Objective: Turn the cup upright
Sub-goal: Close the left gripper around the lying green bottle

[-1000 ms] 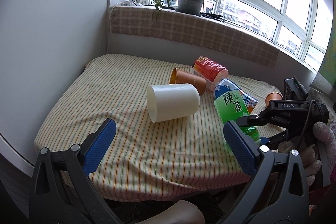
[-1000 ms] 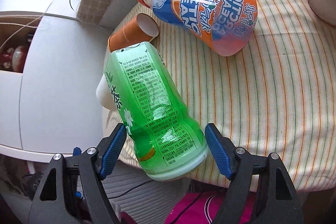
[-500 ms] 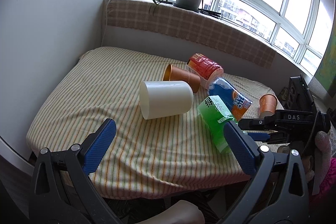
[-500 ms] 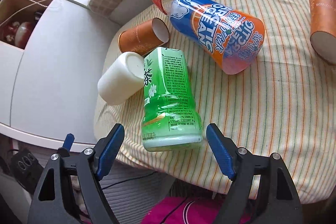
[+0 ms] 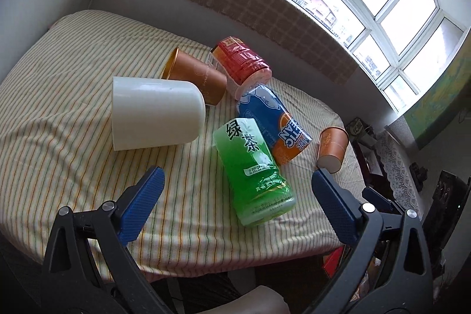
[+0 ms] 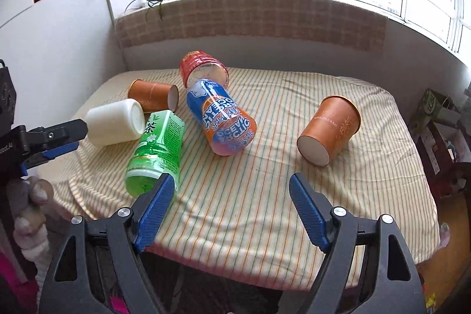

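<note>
Left tongs (image 5: 234,197): held spread wide, nothing gripped, low over the near edge.
Right tongs (image 6: 231,206): spread too, empty.
Green cup (image 5: 253,169): laid on its side between the left tongs' fingers, untouched, on the striped surface (image 6: 265,196).
White cup (image 5: 156,115): on its side, just beside the green cup.
Orange cup (image 6: 329,130): tipped over, well apart.

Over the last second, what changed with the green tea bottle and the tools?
The right tool let go of the green tea bottle, which dropped flat onto the striped cloth, then backed away, open. The white cup and other cups stayed lying down.
</note>
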{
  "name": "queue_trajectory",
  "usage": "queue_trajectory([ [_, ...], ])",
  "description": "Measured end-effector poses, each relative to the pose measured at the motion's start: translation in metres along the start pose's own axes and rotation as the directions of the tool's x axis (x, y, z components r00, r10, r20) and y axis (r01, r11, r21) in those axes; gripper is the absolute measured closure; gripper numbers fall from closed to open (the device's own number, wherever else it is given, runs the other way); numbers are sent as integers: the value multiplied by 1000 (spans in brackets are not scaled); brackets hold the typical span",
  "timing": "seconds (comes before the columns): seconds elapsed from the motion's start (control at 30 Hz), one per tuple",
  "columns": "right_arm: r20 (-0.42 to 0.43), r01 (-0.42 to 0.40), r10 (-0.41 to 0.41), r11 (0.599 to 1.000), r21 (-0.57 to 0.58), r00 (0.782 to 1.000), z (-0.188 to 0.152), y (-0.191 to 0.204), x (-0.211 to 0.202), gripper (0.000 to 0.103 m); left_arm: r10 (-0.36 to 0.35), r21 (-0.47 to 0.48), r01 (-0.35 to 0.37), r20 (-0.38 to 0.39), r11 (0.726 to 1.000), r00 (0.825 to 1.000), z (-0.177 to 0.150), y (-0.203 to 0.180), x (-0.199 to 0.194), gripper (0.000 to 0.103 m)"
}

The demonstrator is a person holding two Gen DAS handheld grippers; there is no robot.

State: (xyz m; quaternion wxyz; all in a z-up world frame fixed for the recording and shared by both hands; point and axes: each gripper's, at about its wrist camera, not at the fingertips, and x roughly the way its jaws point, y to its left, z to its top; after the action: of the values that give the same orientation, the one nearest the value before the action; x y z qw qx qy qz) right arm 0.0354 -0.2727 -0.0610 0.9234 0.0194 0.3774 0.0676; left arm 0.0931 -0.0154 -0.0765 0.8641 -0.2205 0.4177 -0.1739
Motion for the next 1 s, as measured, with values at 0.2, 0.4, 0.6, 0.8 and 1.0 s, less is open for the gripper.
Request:
queue_trajectory([
  [0.2, 19, 16, -18, 998, 58, 1000, -10, -16, -10, 23, -98, -174, 74, -131, 982, 986, 7, 19, 43, 9],
  [0.4, 40, 16, -19, 996, 93, 999, -7, -26, -17, 23, -114, -265, 63, -181, 962, 977, 7, 30, 69, 19],
  [0.6, 37, 18, -22, 994, 111, 999, -10, -32, -14, 23, -132, -267, 78, -191, 960, 973, 10, 23, 79, 19],
  [0.8, 16, 12, -15, 991, 136, 1000, -15, -38, -7, 23, -118, -254, 60, -220, 965, 968, 14, 16, 98, 20],
  [1.0, 7, 29, -31, 987, 161, 1000, -16, -47, -6, 23, -118, -233, 62, -238, 971, 964, 14, 10, 105, 38],
])
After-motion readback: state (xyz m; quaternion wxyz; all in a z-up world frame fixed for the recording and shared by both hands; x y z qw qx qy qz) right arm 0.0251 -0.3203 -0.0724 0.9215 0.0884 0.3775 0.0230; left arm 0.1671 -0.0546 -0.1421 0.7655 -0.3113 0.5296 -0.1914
